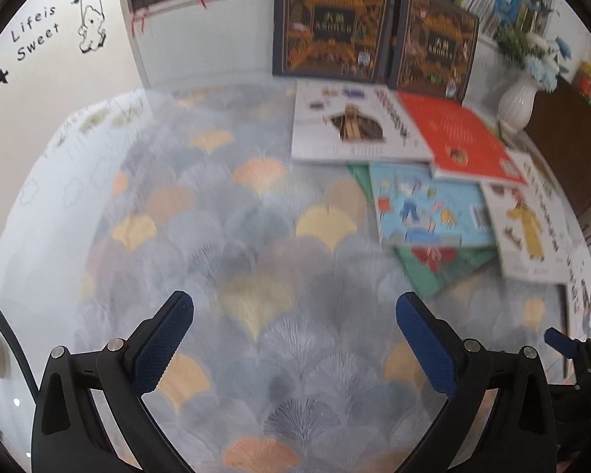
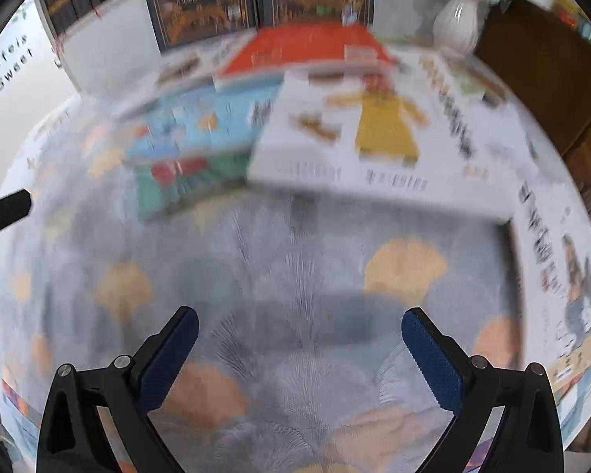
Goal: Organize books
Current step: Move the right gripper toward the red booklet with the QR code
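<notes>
Table (image 1: pixel 256 260) covered by a cloth printed with grey, yellow and orange fan shapes. White ribbed vase (image 1: pixel 517 105) holding white and pale blue flowers (image 1: pixel 534 53), standing at the table's far right corner beside a dark wooden cabinet (image 1: pixel 571 146). Wall decal (image 1: pixel 35 33) reading "Life is Sweet", with a bear on a swing (image 1: pixel 91 27).

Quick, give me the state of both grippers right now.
Left gripper: open, holding nothing, above the fan-patterned tablecloth.
Right gripper: open, holding nothing, facing the white book with the yellow-robed figure.
</notes>
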`<state>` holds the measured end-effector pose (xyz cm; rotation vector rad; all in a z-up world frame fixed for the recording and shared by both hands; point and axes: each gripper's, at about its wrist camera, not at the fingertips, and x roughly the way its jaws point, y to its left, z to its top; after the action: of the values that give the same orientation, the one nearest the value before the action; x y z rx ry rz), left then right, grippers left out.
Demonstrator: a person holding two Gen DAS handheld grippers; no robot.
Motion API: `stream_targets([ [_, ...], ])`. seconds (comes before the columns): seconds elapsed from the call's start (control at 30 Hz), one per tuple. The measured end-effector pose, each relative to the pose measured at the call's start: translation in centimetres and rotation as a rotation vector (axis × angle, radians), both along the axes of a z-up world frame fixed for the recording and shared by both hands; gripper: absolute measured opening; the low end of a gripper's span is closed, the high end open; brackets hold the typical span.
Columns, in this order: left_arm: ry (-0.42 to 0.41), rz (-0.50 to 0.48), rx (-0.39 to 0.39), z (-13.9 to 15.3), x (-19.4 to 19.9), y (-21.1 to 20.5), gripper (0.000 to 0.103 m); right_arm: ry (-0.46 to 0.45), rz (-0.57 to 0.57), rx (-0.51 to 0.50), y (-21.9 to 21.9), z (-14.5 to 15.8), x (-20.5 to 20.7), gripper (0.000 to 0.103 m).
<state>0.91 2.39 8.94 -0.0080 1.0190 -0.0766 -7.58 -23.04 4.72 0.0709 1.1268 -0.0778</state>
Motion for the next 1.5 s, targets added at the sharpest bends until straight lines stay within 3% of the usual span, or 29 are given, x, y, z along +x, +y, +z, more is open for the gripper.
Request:
stream_targets([
  [0.23, -0.103, -0.023, -0.008, 4.7, 1.5, -1.1, 0.103, -0.198, 0.015, -0.090, 0.0, 8.1, 1.5, 0.103],
  [0.6, -0.191, -0.029, -0.061, 9.6, 3.1, -3.6, 0.103, -0.280, 0.010, -0.090, -2.7, 14.1, 3.7, 0.103],
  [1.17, -0.091, -0.149, -0.071, 6.7, 8.2, -8.6, 0.103, -0.223, 0.024, -0.081, -7.2, 12.1, 8.6, 0.103],
  [1.5, 0.011, -0.274, -0.110, 2.8, 13.8, -11.3, 0.103, -0.126, -0.005, 0.006, -10.2, 7.9, 14.7, 0.101],
])
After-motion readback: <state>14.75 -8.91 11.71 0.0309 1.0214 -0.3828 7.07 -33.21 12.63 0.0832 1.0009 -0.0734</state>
